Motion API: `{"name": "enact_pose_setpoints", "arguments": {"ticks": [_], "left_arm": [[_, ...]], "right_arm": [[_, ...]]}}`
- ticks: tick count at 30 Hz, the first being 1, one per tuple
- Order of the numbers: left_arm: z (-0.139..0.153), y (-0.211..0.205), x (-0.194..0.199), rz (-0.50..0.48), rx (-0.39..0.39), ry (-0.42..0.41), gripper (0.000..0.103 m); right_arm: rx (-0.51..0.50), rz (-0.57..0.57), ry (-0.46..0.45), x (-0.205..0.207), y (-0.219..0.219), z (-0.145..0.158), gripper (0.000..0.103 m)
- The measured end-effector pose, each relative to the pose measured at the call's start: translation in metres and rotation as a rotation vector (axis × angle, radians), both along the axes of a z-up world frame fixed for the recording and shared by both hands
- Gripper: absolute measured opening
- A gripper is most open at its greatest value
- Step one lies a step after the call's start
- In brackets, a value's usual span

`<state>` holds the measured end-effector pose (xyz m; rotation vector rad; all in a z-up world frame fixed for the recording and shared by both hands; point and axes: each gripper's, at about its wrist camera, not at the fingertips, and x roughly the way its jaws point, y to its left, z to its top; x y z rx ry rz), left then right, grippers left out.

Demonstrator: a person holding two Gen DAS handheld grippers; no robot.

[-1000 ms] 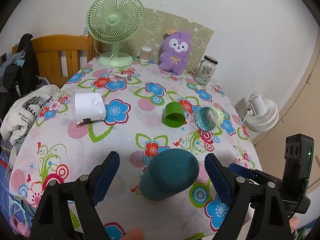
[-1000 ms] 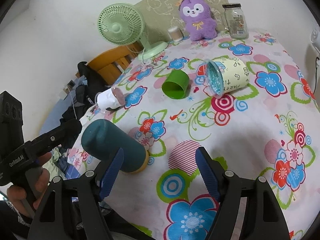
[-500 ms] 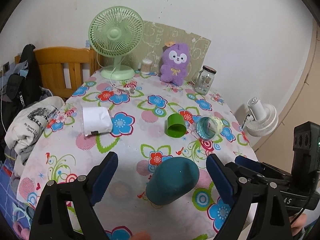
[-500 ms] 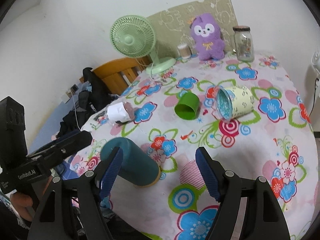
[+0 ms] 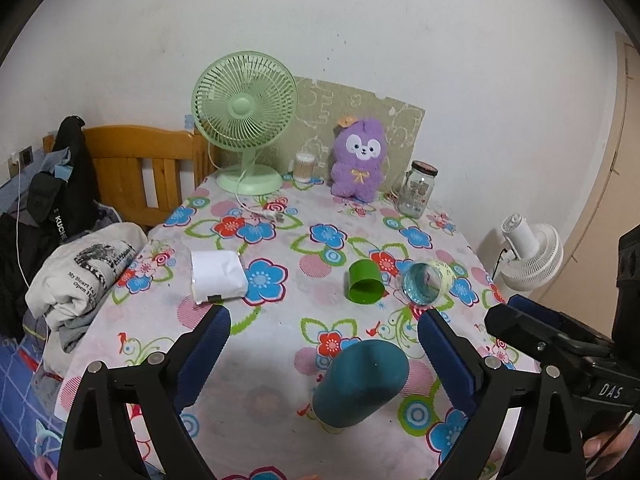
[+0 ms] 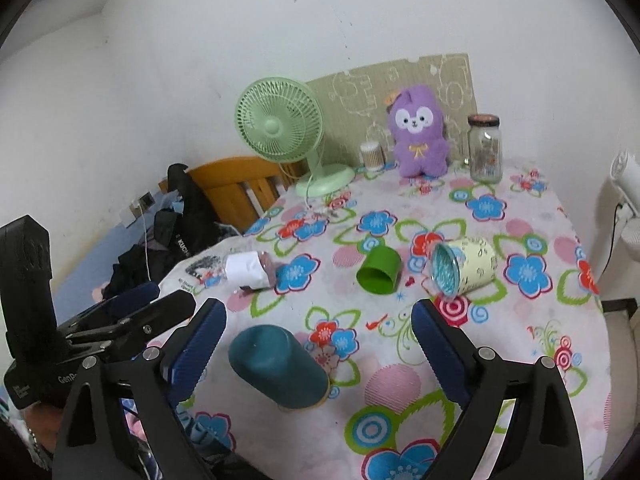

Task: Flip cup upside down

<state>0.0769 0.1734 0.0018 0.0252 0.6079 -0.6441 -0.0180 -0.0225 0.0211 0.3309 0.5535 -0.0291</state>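
A teal cup (image 5: 362,384) stands upside down, mouth on the flowered tablecloth, near the table's front edge; it also shows in the right wrist view (image 6: 280,368). A green cup (image 5: 365,282) and a pale patterned cup (image 5: 426,282) lie on their sides farther back; the right wrist view shows the green cup (image 6: 380,270) and the patterned cup (image 6: 464,266) too. My left gripper (image 5: 324,360) is open and empty, raised above and behind the teal cup. My right gripper (image 6: 320,354) is open and empty, also held back from it.
A white tissue pack (image 5: 216,276) lies left of centre. A green desk fan (image 5: 246,120), a purple plush toy (image 5: 360,162), a cotton swab holder (image 5: 304,167) and a glass jar (image 5: 418,194) stand at the back. A wooden chair (image 5: 144,168) with clothes stands at the left.
Both grippers have pulled back and up from the table, so the scene looks smaller. The teal cup has stayed upside down where it stood.
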Motion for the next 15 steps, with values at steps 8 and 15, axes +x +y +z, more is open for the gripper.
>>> {"name": "enact_pose_setpoints", "arguments": {"ticks": [8,15], "left_arm": [[0.011,0.012,-0.006,0.027,-0.02,-0.068,0.103],[0.014,0.015,-0.007,0.031,-0.025,-0.079,0.103]], "right_arm": [[-0.04,0.001,-0.047,-0.006,0.012,0.016,0.1],[-0.052,0.004,-0.055,-0.007,0.015,0.019,0.101]]}}
